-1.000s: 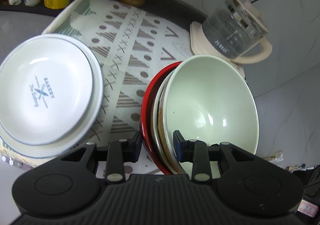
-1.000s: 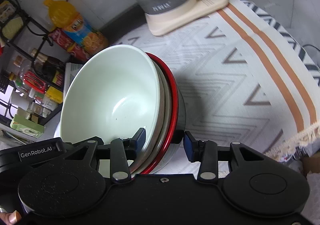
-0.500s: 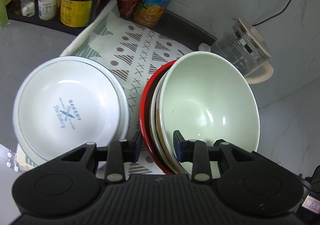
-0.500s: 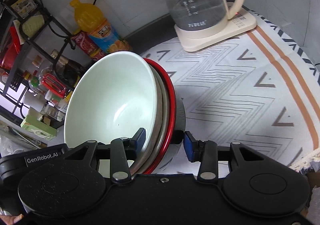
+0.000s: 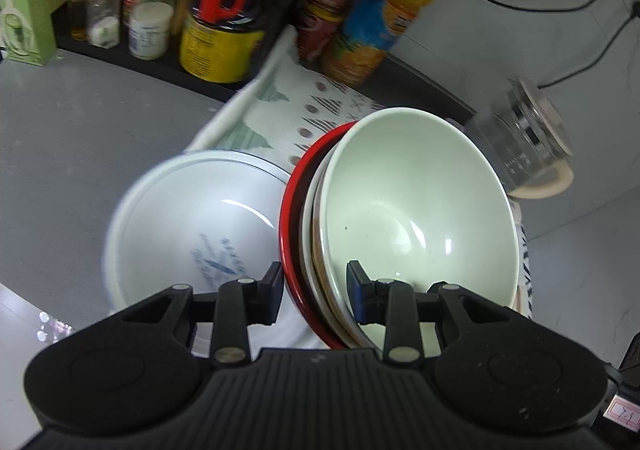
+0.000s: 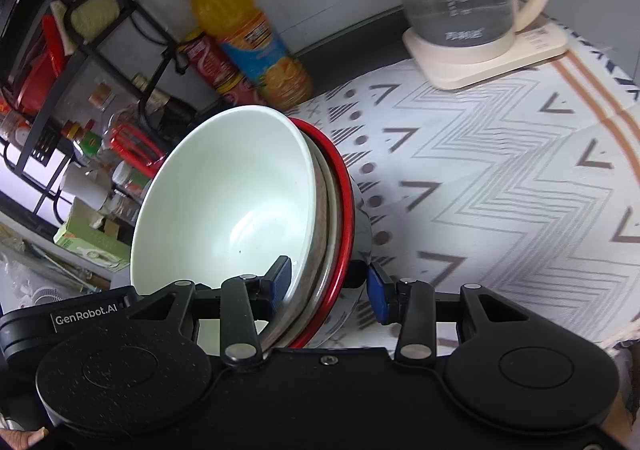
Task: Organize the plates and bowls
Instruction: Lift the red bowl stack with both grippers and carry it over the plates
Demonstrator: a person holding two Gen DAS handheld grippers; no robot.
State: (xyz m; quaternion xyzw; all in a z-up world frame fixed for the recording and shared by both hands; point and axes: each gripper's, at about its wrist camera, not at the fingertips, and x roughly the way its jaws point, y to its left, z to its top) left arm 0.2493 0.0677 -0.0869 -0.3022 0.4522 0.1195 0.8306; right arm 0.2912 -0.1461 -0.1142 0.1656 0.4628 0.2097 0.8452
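Over the patterned cloth (image 6: 500, 185), both hand-held grippers (image 5: 314, 292) (image 6: 328, 282) pinch opposite rims of the bowl stack (image 5: 416, 201) (image 6: 240, 201)

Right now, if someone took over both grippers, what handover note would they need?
Left gripper: shut on the rim of the nested bowl stack, pale green bowl innermost, red bowl outermost.
Right gripper: shut on the opposite rim of the same stack, which is held off the patterned cloth.
White plates lie stacked beside it.
Done: bowls nested, plates stacked.
Left: set the bowl stack down and release both.
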